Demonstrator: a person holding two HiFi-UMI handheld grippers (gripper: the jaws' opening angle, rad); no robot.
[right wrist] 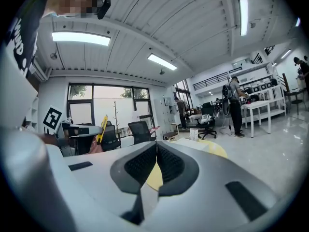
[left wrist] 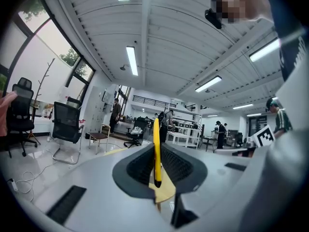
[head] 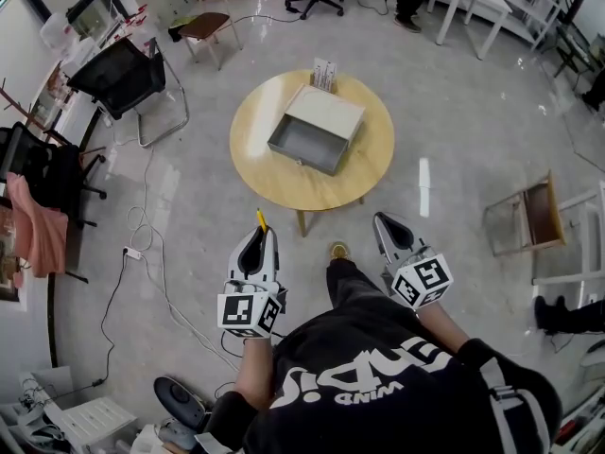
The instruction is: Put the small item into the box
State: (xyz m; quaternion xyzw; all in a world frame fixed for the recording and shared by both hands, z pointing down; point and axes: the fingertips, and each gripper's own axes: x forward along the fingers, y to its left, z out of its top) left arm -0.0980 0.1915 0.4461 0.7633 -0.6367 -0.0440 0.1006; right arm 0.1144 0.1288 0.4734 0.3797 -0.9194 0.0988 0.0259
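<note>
A slim yellow pen-like item stands upright between the jaws of my left gripper, which is shut on it; its tip pokes out ahead of the jaws in the head view. The open grey box lies on the round wooden table, well ahead of both grippers. My right gripper is shut with nothing in it, its jaws pressed together. In the right gripper view the yellow item shows at the left. Both grippers hover over the floor, short of the table.
A small white stand with cards sits at the table's far edge. Office chairs and a cable lie to the left, a wooden chair to the right. People stand among desks in the background.
</note>
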